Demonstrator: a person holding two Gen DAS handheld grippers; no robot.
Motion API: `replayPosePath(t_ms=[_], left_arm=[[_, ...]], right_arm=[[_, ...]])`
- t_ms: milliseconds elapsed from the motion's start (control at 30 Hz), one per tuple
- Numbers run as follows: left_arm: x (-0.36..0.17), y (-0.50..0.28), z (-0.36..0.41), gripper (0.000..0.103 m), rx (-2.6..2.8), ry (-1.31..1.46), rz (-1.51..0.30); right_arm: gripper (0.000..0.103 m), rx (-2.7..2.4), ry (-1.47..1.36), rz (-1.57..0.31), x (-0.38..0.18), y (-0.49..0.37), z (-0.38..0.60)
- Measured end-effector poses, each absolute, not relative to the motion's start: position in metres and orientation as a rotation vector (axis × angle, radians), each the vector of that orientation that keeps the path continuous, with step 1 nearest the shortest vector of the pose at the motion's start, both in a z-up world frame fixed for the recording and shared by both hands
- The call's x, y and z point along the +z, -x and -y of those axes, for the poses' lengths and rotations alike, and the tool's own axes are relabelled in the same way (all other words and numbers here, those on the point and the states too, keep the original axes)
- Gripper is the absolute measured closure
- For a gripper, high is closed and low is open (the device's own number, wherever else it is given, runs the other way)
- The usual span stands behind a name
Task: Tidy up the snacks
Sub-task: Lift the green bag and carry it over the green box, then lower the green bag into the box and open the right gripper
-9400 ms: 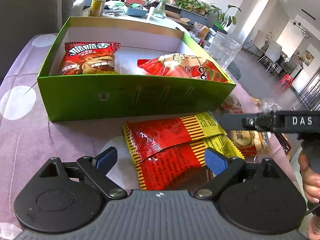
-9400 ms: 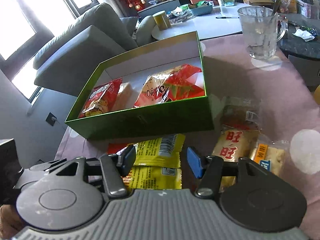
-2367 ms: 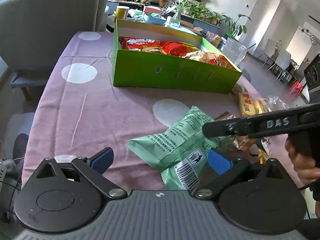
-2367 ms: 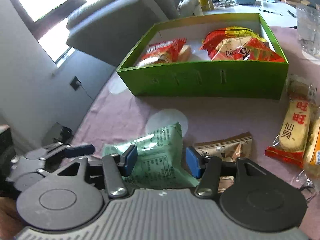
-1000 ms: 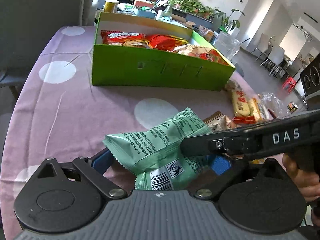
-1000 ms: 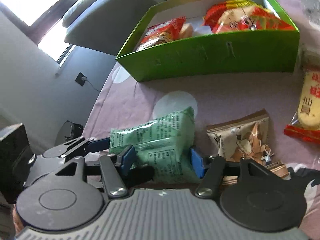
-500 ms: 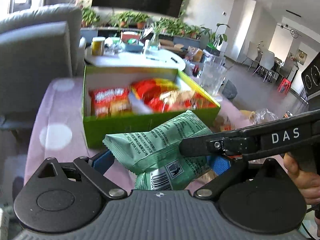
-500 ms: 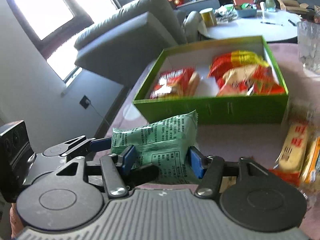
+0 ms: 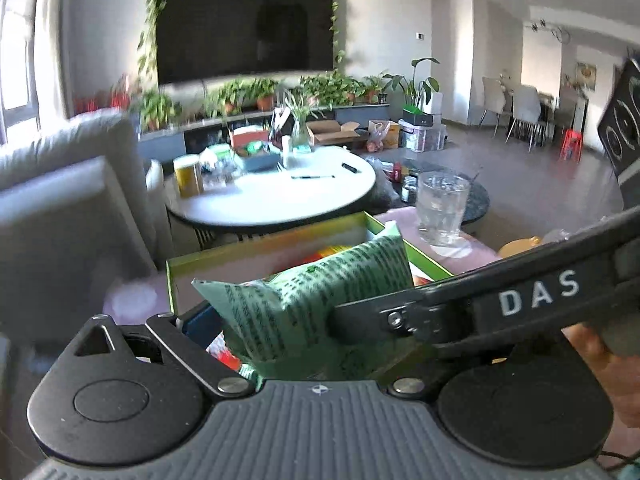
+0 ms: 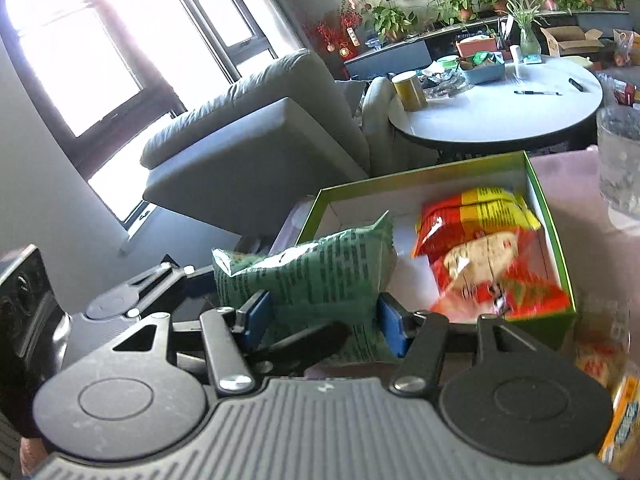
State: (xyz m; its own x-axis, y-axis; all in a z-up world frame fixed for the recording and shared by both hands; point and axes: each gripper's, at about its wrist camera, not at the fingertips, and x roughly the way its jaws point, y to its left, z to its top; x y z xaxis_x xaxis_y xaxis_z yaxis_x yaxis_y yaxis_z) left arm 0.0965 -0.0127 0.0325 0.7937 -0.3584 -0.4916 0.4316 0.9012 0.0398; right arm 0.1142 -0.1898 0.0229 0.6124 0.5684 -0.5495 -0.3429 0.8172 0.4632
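A green snack bag (image 9: 316, 300) (image 10: 316, 280) hangs in the air over the near part of the green box (image 9: 240, 252) (image 10: 556, 240). My right gripper (image 10: 324, 320) is shut on it, a blue pad pressing each side. My left gripper (image 9: 316, 328) also has the bag between its fingers; its left pad touches the bag's edge, and its right pad is hidden behind the right gripper's arm (image 9: 520, 300). From the right wrist view the left gripper (image 10: 200, 276) meets the bag's left end. Red and yellow snack packs (image 10: 480, 248) lie in the box.
A glass mug (image 9: 440, 212) (image 10: 618, 160) stands on the pink cloth right of the box. Loose snack packs (image 10: 600, 352) lie by the box's near right corner. A grey sofa (image 10: 260, 140) and a round white table (image 10: 500, 112) stand behind.
Both grippers have risen with the green bag and carried it from the cloth in front of the box to above the box. The left gripper has rolled and tipped upward.
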Motion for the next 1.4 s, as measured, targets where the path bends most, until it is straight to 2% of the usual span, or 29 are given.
replayPosePath(t_ms=[400,833,967,1400], left_arm=[[0.032,-0.181,0.007,0.004,-0.417,-0.174,-0.495],[-0.01,-0.247,-0.007,0.003,-0.343,-0.18,-0.58],[-0.025,-0.245,-0.02,0.005,-0.31,-0.145,-0.643],[-0.005,-0.183,-0.033,0.005,-0.309,-0.077,-0.568]], right_arm=[[0.035,0.511,-0.403,-0.731,0.024,-0.181,0.185],[0.035,0.491,-0.399,-0.746,-0.008,-0.245,0.166],[0.034,0.426,-0.388,-0.754,-0.021,-0.247,0.174],[0.035,0.422,-0.327,-0.724,-0.005,-0.186,0.209]])
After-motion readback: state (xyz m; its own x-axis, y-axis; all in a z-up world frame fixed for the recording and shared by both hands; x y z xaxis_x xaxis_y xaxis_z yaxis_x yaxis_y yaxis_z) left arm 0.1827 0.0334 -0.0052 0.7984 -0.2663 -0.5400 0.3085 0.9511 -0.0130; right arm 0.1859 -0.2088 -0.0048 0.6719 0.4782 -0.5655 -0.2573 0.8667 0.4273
